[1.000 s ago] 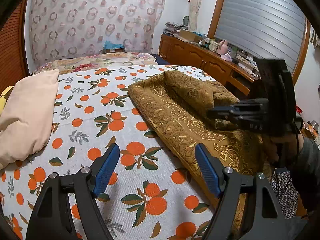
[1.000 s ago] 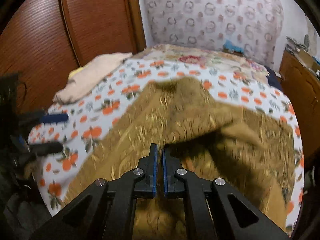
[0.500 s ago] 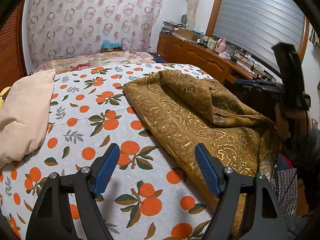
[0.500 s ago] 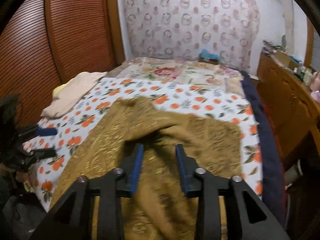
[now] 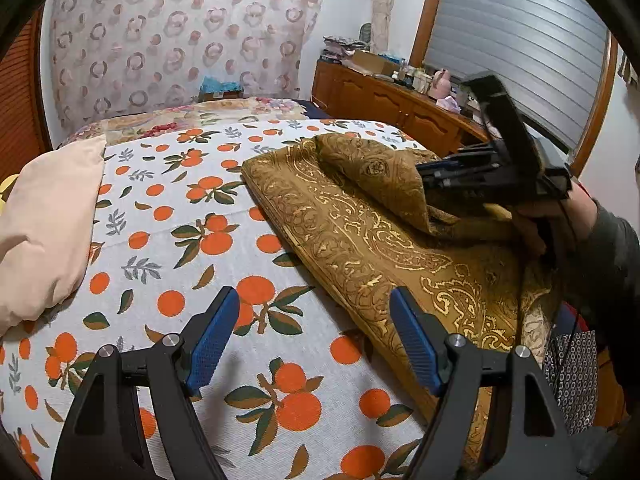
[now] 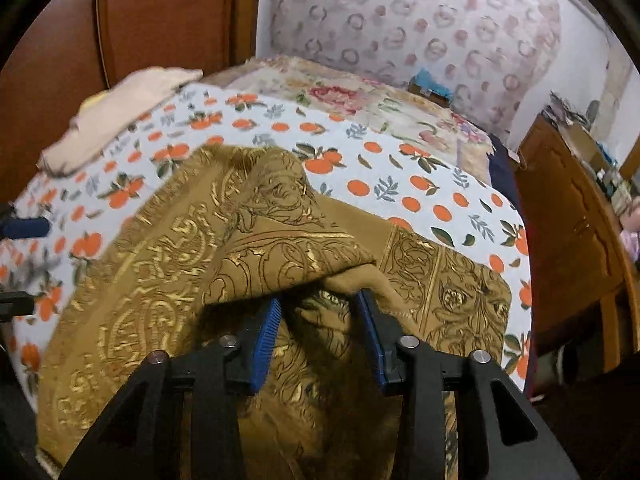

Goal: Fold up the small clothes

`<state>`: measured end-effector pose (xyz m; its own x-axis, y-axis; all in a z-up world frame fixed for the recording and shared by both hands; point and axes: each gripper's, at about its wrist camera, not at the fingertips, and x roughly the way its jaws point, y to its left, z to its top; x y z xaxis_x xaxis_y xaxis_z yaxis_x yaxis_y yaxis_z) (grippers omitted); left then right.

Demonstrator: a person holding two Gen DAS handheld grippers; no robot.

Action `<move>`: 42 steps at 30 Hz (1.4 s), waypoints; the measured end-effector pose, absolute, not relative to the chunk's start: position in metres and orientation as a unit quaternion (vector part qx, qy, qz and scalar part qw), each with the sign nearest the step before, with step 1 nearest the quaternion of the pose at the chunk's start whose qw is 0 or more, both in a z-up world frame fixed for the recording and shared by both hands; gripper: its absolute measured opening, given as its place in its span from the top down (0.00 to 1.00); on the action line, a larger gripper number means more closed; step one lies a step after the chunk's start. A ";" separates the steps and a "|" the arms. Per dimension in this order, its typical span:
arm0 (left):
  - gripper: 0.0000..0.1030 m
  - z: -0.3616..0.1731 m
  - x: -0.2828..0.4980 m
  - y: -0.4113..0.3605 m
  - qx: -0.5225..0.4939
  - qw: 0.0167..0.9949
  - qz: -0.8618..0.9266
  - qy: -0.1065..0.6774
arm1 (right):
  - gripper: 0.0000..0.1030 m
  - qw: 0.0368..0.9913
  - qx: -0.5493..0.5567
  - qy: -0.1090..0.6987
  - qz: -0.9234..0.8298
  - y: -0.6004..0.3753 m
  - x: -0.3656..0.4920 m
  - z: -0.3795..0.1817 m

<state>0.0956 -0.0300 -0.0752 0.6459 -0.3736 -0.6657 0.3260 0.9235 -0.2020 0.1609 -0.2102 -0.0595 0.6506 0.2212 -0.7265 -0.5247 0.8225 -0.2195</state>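
Note:
A brown cloth with gold paisley print (image 5: pixel 360 240) lies on the bed's right half, its upper part bunched and folded over. It fills the middle of the right wrist view (image 6: pixel 192 264). My left gripper (image 5: pixel 314 336) is open and empty, above the orange-print sheet just left of the cloth's near edge. My right gripper (image 6: pixel 318 332) is open, its blue pads (image 6: pixel 266 336) under a raised fold of the cloth; a fold drapes over the fingertips. In the left wrist view the right gripper (image 5: pixel 436 174) sits at the cloth's far right side.
The bed has a white sheet with orange fruit print (image 5: pixel 192 240). A peach pillow (image 5: pixel 44 220) lies at the left edge. A wooden dresser with clutter (image 5: pixel 400 104) stands right of the bed. A wooden wardrobe (image 6: pixel 140 20) is on the other side.
My right gripper was shut on the cloth one second ago, then opened and let it go. It has moved back down into the cloth's fold. The left gripper stayed open, nearly still.

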 end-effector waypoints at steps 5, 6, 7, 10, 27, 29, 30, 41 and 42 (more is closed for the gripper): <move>0.24 -0.077 0.094 -0.029 -0.031 0.906 -0.194 0.375 | 0.95 0.891 -0.176 0.349 0.231 -0.228 0.170 -0.046; 0.24 -0.077 0.094 -0.029 -0.032 0.906 -0.194 0.376 | 0.95 0.896 -0.164 0.344 0.230 -0.235 0.169 -0.040; 0.24 -0.077 0.094 -0.029 -0.033 0.905 -0.195 0.376 | 0.95 0.900 -0.151 0.338 0.229 -0.242 0.168 -0.034; 0.24 -0.078 0.094 -0.032 -0.032 0.904 -0.198 0.377 | 0.95 0.910 -0.107 0.330 0.228 -0.265 0.167 -0.025; 0.24 -0.080 0.096 -0.038 -0.026 0.901 -0.201 0.384 | 0.57 0.909 -0.039 0.349 0.225 -0.264 0.166 -0.036; 0.24 -0.080 0.096 -0.038 -0.026 0.901 -0.200 0.384 | 0.57 0.902 -0.027 0.365 0.229 -0.261 0.171 -0.043; 0.24 -0.080 0.095 -0.039 -0.027 0.901 -0.201 0.384 | 0.57 0.898 -0.020 0.373 0.233 -0.260 0.173 -0.048; 0.24 -0.082 0.095 -0.039 -0.028 0.900 -0.200 0.386 | 0.99 0.907 -0.002 0.338 0.252 -0.283 0.184 -0.022; 0.24 -0.082 0.095 -0.039 -0.028 0.900 -0.201 0.386 | 0.99 0.916 0.002 0.327 0.231 -0.295 0.188 -0.009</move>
